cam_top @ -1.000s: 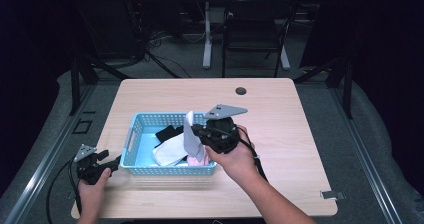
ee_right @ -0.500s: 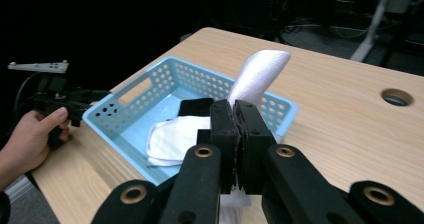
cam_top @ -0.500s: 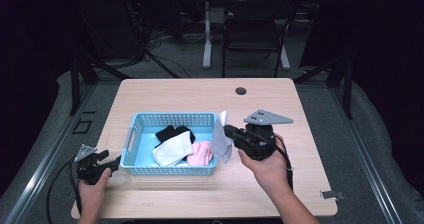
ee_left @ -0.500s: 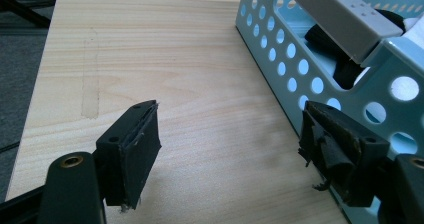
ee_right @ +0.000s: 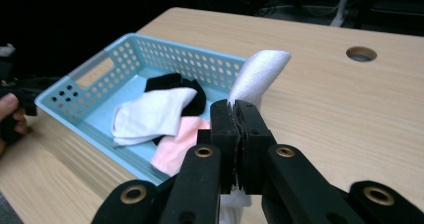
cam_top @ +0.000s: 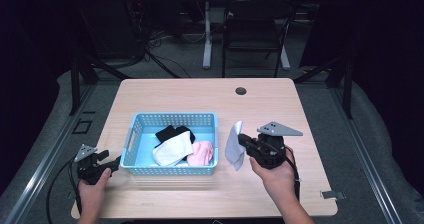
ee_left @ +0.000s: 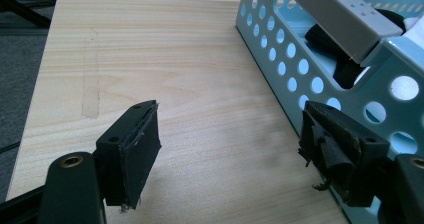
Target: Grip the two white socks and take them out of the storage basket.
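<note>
We see the right gripper [cam_top: 241, 140] pinching one limp white fabric sock [cam_top: 233, 145] between pressed-together jaws; three soft socks, black, white and pink, fill the perforated blue plastic basket [cam_top: 172, 119] beside our left gripper's [cam_top: 116, 163] spread jaws.

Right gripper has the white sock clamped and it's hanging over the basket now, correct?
Not over the basket. The right gripper has the white sock clamped, but it hangs over bare table to the right of the blue basket, as the high view shows.

A soft white cloth sock [cam_top: 234, 145], a perforated glossy plastic basket [cam_top: 174, 119], a matt wooden table [cam_top: 200, 91].
</note>
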`<action>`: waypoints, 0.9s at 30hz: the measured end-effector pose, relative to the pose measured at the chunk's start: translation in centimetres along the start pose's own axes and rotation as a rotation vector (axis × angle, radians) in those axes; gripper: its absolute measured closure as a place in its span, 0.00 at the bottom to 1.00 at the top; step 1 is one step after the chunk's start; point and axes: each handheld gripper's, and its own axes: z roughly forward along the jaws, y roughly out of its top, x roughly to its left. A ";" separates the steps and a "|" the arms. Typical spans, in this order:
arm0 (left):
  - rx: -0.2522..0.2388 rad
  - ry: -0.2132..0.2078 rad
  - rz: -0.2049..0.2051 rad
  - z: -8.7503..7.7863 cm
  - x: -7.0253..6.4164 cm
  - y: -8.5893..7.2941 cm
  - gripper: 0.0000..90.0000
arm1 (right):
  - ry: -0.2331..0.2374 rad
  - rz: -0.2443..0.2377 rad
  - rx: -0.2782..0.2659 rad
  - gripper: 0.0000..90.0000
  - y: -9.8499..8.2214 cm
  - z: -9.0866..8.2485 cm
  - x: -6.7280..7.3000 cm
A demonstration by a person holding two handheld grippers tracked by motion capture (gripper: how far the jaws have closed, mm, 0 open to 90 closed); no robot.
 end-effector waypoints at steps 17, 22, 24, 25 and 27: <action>0.003 -0.001 0.004 0.0 0.0 0.0 0.27 | -0.141 0.156 0.036 0.98 -7.6 1.5 -5.2; -0.004 0.001 0.006 0.1 -0.1 0.0 0.27 | -0.191 0.196 0.056 0.98 -9.2 1.0 -6.6; -0.003 0.001 0.006 0.1 -0.1 0.0 0.27 | -0.204 0.223 0.063 0.98 -9.8 1.0 -7.1; -0.003 0.001 0.006 0.1 -0.1 0.0 0.27 | -0.204 0.223 0.063 0.98 -9.8 1.0 -7.1; -0.002 0.000 0.005 0.1 -0.1 0.0 0.27 | -0.219 0.251 0.091 0.97 -10.7 1.0 -7.8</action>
